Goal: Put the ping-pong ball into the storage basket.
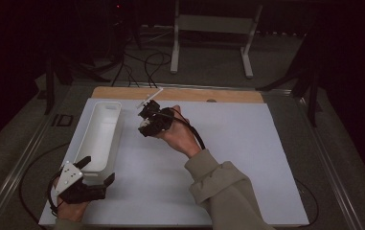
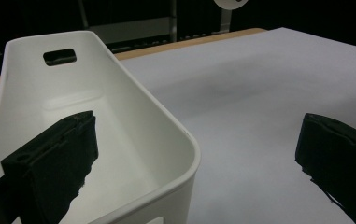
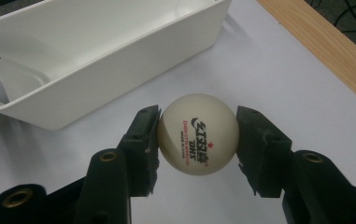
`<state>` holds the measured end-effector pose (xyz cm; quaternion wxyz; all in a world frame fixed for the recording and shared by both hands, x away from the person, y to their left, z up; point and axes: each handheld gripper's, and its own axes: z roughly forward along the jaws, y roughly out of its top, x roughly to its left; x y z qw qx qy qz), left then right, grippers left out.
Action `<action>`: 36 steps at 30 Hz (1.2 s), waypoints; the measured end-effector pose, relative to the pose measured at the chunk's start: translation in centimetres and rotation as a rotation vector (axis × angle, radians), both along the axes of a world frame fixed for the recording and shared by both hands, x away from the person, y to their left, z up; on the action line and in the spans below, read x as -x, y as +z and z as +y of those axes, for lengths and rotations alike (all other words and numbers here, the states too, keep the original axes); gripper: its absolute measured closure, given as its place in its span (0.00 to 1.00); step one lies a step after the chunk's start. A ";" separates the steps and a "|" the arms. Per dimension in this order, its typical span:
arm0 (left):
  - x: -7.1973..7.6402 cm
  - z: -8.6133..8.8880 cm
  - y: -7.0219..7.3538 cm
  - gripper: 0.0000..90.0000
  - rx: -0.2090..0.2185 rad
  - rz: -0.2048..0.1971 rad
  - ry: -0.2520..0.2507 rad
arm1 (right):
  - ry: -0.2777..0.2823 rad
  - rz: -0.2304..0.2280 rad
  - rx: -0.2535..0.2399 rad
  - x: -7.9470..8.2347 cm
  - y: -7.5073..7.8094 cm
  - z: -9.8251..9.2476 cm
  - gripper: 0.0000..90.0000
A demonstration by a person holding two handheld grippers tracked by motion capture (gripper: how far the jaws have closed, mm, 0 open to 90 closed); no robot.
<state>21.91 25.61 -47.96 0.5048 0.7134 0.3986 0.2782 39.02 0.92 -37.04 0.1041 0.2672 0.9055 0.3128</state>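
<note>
A white table tennis ball [image 3: 197, 134] with black and red print sits between the jaws of my right gripper [image 3: 197, 140], which is shut on it above the white mat. In the high view that right gripper [image 1: 147, 120] is held just right of the long white bin [image 1: 101, 136]. My left gripper [image 1: 96, 168] stands open at the bin's near end, one jaw inside the empty bin [image 2: 119, 84] and the other outside over the mat. The bin has a handle slot [image 2: 60, 56] in its far wall.
A white mat [image 1: 228, 163] covers the table, with a wooden strip [image 1: 180, 94] along the far edge. Beyond the table stand a white frame [image 1: 213, 28] and cables on the floor. A black cable trails from each gripper.
</note>
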 end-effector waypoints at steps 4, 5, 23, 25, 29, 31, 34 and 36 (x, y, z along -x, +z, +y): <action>0.0 0.0 0.0 0.00 -0.001 0.000 -0.001 | 0.006 0.001 -0.002 0.1 0.0 0.3 0.57; 0.0 0.0 0.0 0.00 0.000 0.000 0.000 | 0.005 0.001 -0.003 0.1 0.0 0.3 0.57; 0.0 0.0 0.0 0.00 0.001 0.001 -0.001 | 0.034 0.003 -0.015 0.4 0.2 1.6 0.57; 0.0 0.0 0.0 0.00 0.001 0.001 -0.002 | 0.035 0.002 -0.018 0.4 0.2 1.7 0.57; 0.0 0.0 0.0 0.00 0.000 0.001 -0.001 | 0.039 0.004 -0.019 0.5 0.3 2.0 0.57; 0.0 0.0 0.0 0.00 0.001 0.001 -0.001 | 0.042 0.003 -0.021 0.5 0.3 2.1 0.57; 0.0 0.1 0.0 0.00 0.001 0.001 -0.002 | 0.042 0.003 -0.024 0.6 0.4 2.2 0.57; 0.0 0.1 0.0 0.00 0.001 0.001 -0.001 | 0.047 0.002 -0.025 0.6 0.4 2.3 0.57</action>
